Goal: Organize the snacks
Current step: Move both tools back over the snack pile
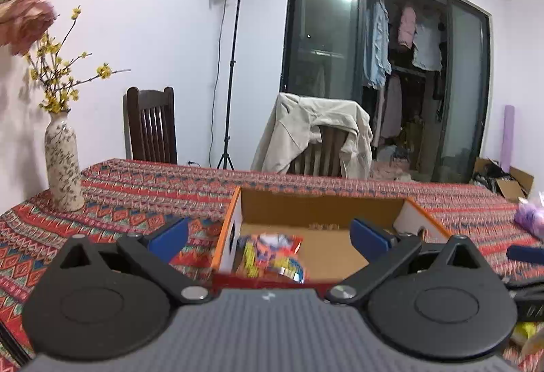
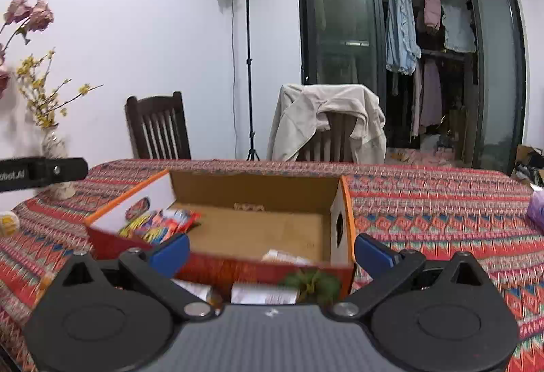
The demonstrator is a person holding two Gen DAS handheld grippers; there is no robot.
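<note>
An open cardboard box (image 1: 323, 202) with orange-edged side walls stands on the patterned tablecloth; it also shows in the right wrist view (image 2: 255, 188). A colourful snack packet (image 1: 272, 256) lies in its left part, also seen in the right wrist view (image 2: 159, 224). My left gripper (image 1: 270, 237) is open and empty, just in front of the box. My right gripper (image 2: 272, 253) is open and empty at the box's near wall. Snack packs (image 2: 261, 294) with a green-printed one (image 2: 312, 282) lie on the table below it. A white packet (image 2: 285, 257) lies inside the box near the front.
A flowered vase (image 1: 64, 164) stands at the table's left. A purple bag (image 1: 530, 215) lies at the right edge. Two chairs (image 2: 158, 129), one with a beige jacket (image 2: 326, 120), stand behind the table. A light stand (image 2: 250, 66) stands by the wall.
</note>
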